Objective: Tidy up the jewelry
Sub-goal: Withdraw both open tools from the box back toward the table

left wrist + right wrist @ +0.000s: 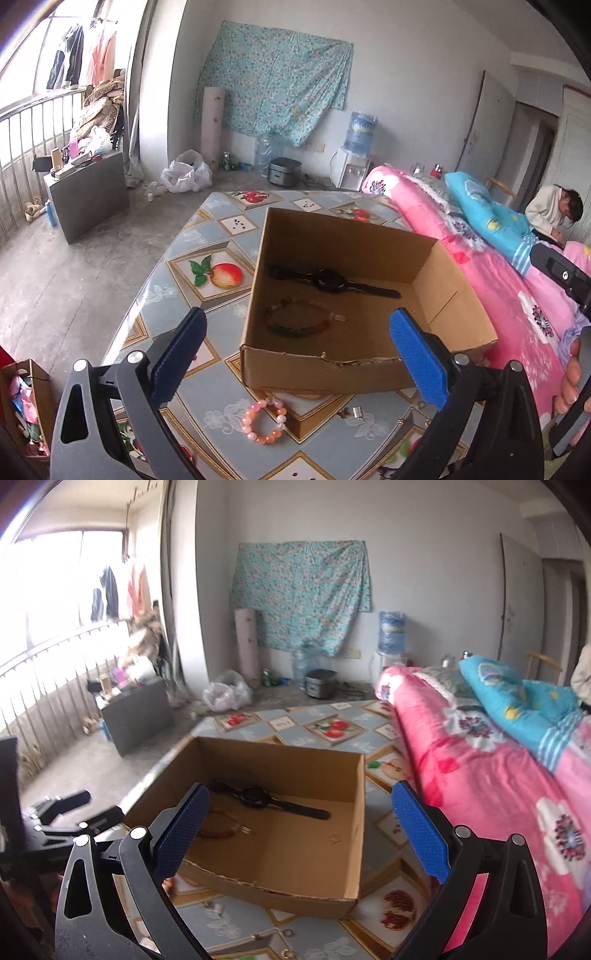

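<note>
- The left hand-held gripper (pixel 297 345) hovers over the desk (pixel 221 325) with its blue pads spread wide apart, gripping nothing.
- Straight ahead of it, between the pads, sits an open cardboard box (pixel 369 243).
- Inside the box lie a black watch (pixel 328 280) toward the far wall and a multicoloured bead bracelet (pixel 295 317) nearer this gripper.
- Just below the left gripper, in front of the box's torn near wall, a pink bead bracelet (pixel 264 421) rests on the desk, outside the box.
- A small metal clasp (pixel 357 412) lies on the desk to the right of that bracelet.
- The right hand-held gripper (pixel 299 829) is also spread wide and holds nothing, facing the same box (pixel 306 849) from its right side.
- A pink flowered bed (pixel 498 775) runs along the right of both grippers.
</note>
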`<action>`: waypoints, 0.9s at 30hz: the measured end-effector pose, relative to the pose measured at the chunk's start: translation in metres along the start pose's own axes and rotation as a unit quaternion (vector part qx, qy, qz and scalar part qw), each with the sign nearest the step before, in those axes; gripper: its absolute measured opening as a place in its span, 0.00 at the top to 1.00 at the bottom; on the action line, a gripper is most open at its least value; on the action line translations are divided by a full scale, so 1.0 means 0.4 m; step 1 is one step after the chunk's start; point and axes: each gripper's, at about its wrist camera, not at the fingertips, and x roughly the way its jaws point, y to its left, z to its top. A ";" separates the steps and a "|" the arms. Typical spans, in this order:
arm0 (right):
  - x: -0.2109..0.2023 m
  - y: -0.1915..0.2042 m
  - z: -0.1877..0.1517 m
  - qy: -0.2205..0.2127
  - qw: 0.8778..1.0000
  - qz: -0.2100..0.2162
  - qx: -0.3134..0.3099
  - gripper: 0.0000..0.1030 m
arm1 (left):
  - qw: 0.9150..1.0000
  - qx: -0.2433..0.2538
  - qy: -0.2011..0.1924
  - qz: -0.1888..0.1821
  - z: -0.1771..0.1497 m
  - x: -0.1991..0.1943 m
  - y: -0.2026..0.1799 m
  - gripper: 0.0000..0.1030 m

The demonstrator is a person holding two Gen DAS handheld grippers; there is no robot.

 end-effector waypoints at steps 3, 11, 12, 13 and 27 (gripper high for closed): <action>-0.020 -0.014 0.005 -0.021 1.000 0.000 0.009 0.08 | 0.999 -0.011 0.003 -0.037 -0.005 0.000 -0.001 0.05; -0.070 -0.096 -0.025 -0.026 0.999 -0.009 0.036 0.08 | 0.992 0.019 0.037 -0.118 -0.048 0.025 -0.038 0.05; -0.066 -0.104 -0.036 -0.014 0.999 -0.006 0.038 0.08 | 0.992 0.029 0.037 -0.118 -0.057 0.022 -0.043 0.05; -0.062 -0.108 -0.046 -0.004 0.999 -0.003 0.038 0.08 | 0.991 0.046 0.036 -0.118 -0.070 0.021 -0.052 0.05; 0.084 0.025 -0.314 0.181 0.980 0.077 0.042 0.39 | 0.977 0.175 0.083 -0.092 -0.249 0.123 -0.132 0.18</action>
